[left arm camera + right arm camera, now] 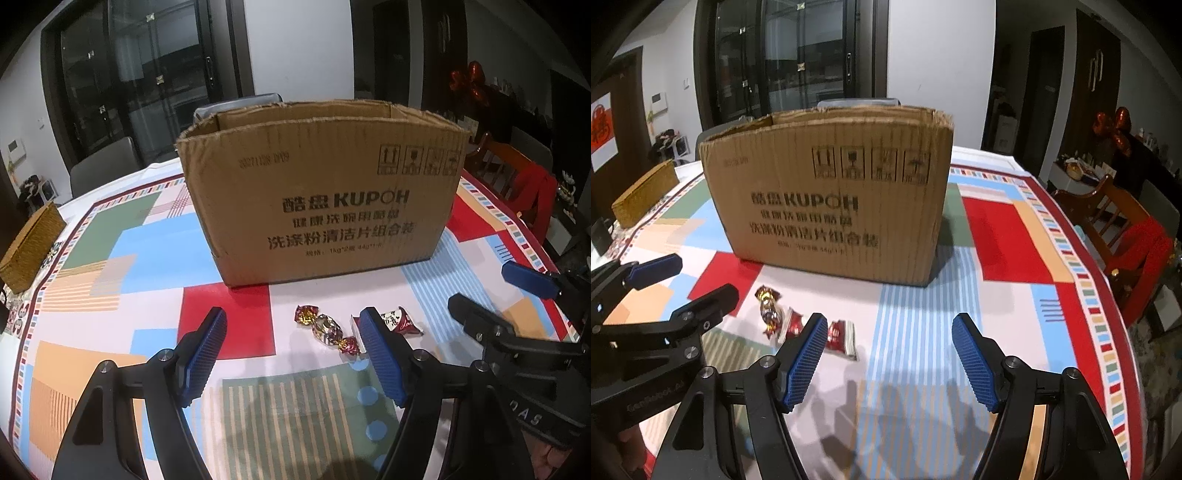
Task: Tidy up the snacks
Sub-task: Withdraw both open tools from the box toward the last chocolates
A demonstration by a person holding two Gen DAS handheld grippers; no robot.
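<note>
Progress so far looks like basically zero. Both sweets still sit on the tablecloth (147, 236) just near of the cardboard box (325, 192): a twist-wrapped candy (327, 328) and, right beside it, a red packet (400, 320). I can't see inside the box, so no idea what's in it. My left gripper (295, 354) and right gripper (890, 360) both hover with jaws spread, nothing between them. Everything's still left: grab each sweet, drop it in.
</note>
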